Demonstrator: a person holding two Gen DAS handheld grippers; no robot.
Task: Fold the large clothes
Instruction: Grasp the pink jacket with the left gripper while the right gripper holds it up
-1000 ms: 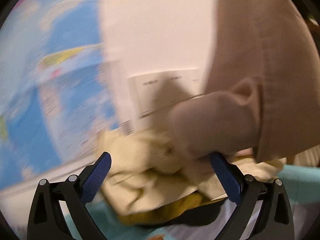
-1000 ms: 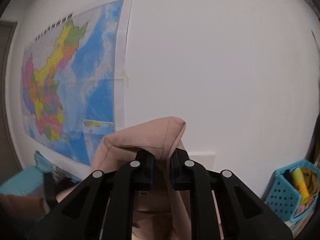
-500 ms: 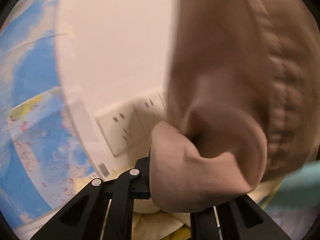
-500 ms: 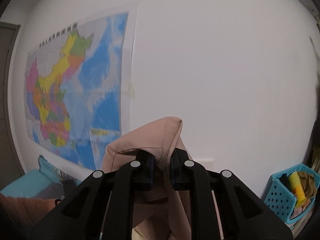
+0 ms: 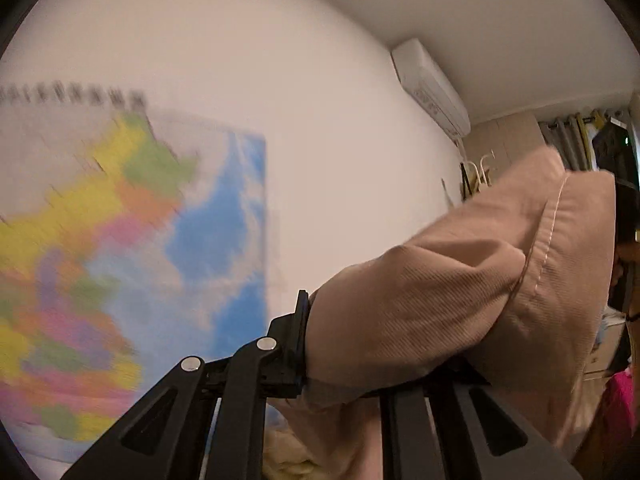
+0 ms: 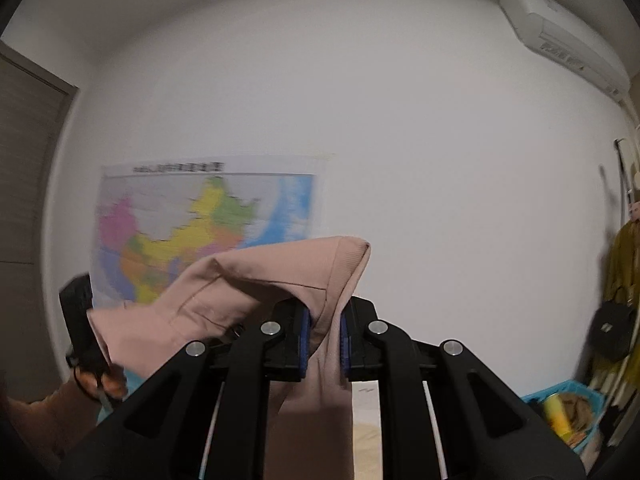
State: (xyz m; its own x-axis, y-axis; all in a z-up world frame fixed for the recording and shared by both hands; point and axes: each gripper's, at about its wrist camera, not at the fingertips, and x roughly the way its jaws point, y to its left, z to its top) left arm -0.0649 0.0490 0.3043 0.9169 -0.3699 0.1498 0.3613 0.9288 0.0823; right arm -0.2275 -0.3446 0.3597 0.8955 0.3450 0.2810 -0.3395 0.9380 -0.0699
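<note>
A tan-pink garment (image 5: 460,300) is held up in the air in front of the wall. My left gripper (image 5: 344,344) is shut on one bunched edge of it; the cloth drapes over and hides the right finger. My right gripper (image 6: 323,332) is shut on another edge of the same garment (image 6: 280,276), which stretches leftward towards the left gripper (image 6: 80,320), seen at the left with the person's hand. The rest of the cloth hangs down between the fingers out of view.
A colourful wall map (image 6: 200,236) hangs on the white wall. An air conditioner (image 6: 560,32) is mounted high at the right. A blue basket (image 6: 568,412) with items sits low right, with hanging bags and clothes (image 6: 620,280) above it. A door (image 6: 24,200) is at left.
Both grippers have risen and tilted up, lifting the garment. The left gripper, open a second ago over a clothes pile, has shut on the cloth; the pile has dropped out of view.
</note>
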